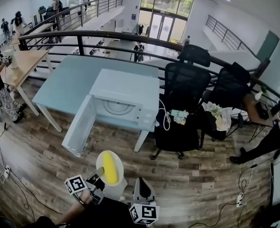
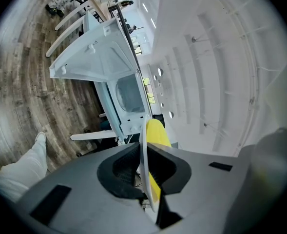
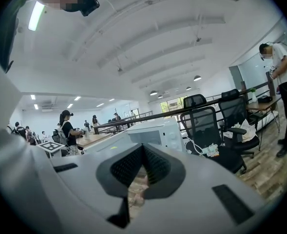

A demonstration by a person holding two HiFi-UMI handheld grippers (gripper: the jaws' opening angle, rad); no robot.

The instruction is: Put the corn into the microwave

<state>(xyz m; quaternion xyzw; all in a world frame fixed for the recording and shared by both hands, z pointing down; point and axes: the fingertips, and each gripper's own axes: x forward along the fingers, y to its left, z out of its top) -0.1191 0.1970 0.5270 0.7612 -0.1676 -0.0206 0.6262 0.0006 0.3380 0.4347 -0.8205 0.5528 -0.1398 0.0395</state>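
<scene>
**Left gripper** (image 2: pixel 142 149): jaws narrow, clamped on the rim of the white plate (image 2: pixel 144 179). In the left gripper view the plate stands edge-on between the pads.

**Corn** (image 2: pixel 156 131): one yellow cob, lying on the plate's face just beyond the left fingertips. In the head view it lies lengthwise on the plate (image 1: pixel 100 164), ahead of the left gripper (image 1: pixel 94 179).

**Right gripper** (image 3: pixel 143 148): jaws brought together at the tips, nothing between them. It is carried just beside the left gripper, apart from the plate, low in the head view (image 1: pixel 142 190).

**Marker cubes**: one behind each set of fingers, left (image 1: pixel 76 184) and right (image 1: pixel 144 213).

**Microwave** (image 1: pixel 130 99): white, well ahead of both sets of fingers, apart from plate and corn. Its door (image 1: pixel 79 127) hangs open on the left-gripper side, and the cavity faces the fingers. It also shows past the jaws in the left gripper view (image 2: pixel 128 94) and the right gripper view (image 3: pixel 155 133).

**Table** (image 1: pixel 68 82): pale blue top with white legs, bearing the microwave.

**Office chairs** (image 1: pixel 185 99): black, beyond the right fingers, beside the table.

**Floor** (image 1: pixel 187 175): wood planks, under both grippers.
</scene>
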